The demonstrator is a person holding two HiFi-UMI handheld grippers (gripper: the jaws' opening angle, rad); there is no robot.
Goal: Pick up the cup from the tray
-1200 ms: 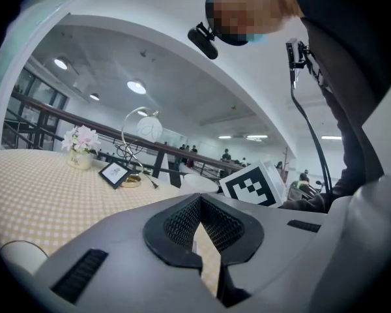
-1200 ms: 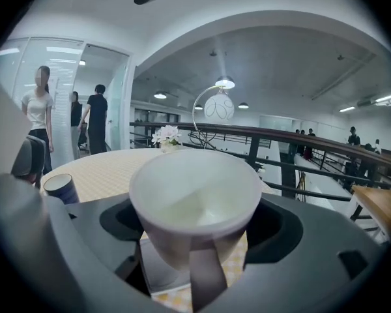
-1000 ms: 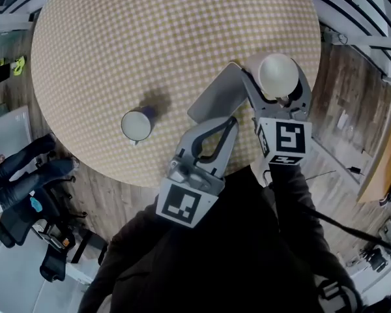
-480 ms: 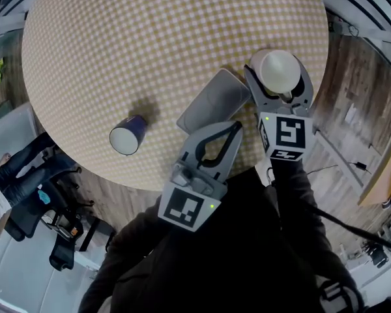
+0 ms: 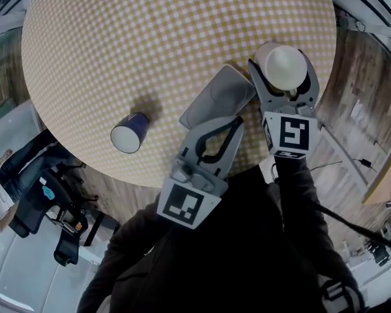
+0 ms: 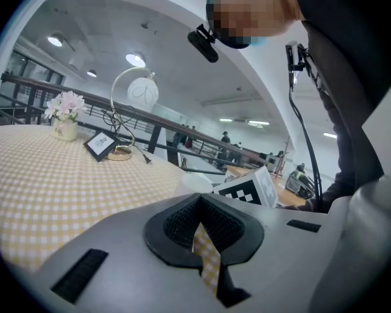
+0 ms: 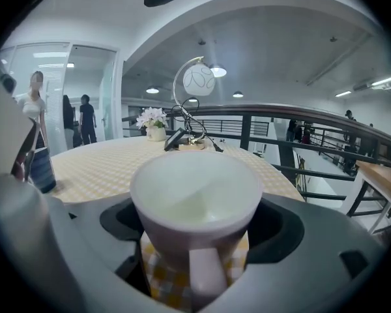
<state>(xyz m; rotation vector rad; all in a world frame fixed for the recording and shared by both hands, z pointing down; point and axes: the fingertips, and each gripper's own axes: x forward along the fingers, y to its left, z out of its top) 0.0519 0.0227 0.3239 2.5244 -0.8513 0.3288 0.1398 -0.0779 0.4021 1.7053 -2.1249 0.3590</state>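
A white cup (image 5: pixel 285 67) with a handle sits between the jaws of my right gripper (image 5: pixel 283 72), which is shut on it just right of the grey tray (image 5: pixel 218 96). In the right gripper view the cup (image 7: pixel 195 201) fills the middle, its handle facing me, with checkered cloth under it. My left gripper (image 5: pixel 236 121) is shut and empty, its tips over the tray's near corner. In the left gripper view the shut left gripper (image 6: pixel 199 204) shows only cloth in the slit, and the white cup (image 6: pixel 195 182) peeks beyond it.
A dark blue cup (image 5: pixel 129 134) stands on the round checkered table (image 5: pixel 150 38), left of the tray. A lamp (image 7: pixel 194 90), a flower pot (image 7: pixel 153 126) and a small frame (image 6: pixel 99 145) stand at the far side. The table's edge lies close below both grippers.
Both grippers have sunk a little toward the table. The right one still holds the white cup. The left one stays shut.
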